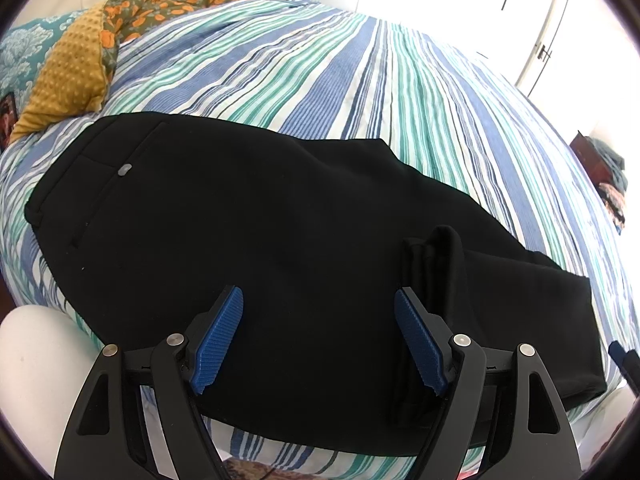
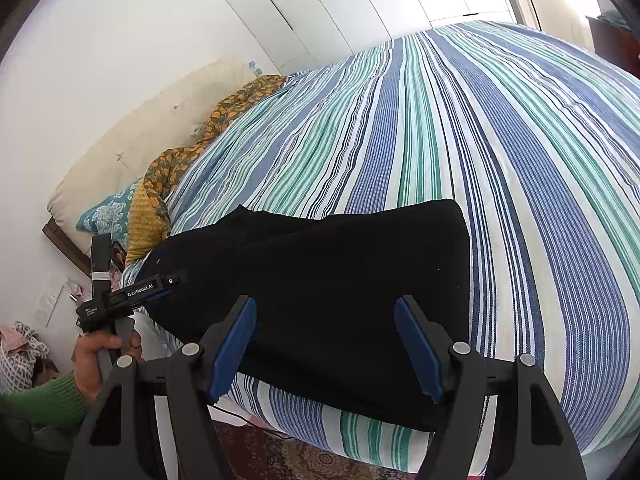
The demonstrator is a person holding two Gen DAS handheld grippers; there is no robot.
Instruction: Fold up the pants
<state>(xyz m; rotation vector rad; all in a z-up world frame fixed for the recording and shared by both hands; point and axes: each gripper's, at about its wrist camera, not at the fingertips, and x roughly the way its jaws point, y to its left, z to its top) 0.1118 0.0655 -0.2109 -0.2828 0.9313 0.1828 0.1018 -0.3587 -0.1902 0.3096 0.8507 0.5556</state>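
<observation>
Black pants (image 1: pixel 248 240) lie flat across the near part of the striped bed (image 1: pixel 320 80), with the waistband and a back pocket button (image 1: pixel 125 169) at the left. A raised fold of the fabric (image 1: pixel 436 256) stands just behind my left gripper's right finger. My left gripper (image 1: pixel 320 304) hovers over the pants, open, with nothing pinched between its blue pads (image 1: pixel 224 332). In the right wrist view the pants (image 2: pixel 340 280) end in a straight edge at the right. My right gripper (image 2: pixel 324 312) is open above them near the bed's front edge. A hand in a green sleeve holds the left gripper (image 2: pixel 170 280) at the left.
A mustard dotted cushion (image 1: pixel 68 76), an orange floral blanket (image 1: pixel 168 4) and a teal pillow (image 2: pixel 108 212) lie at the head of the bed by a cream headboard (image 2: pixel 152 132). White wardrobe doors (image 2: pixel 320 4) line the far wall. A patterned rug (image 2: pixel 304 460) covers the floor.
</observation>
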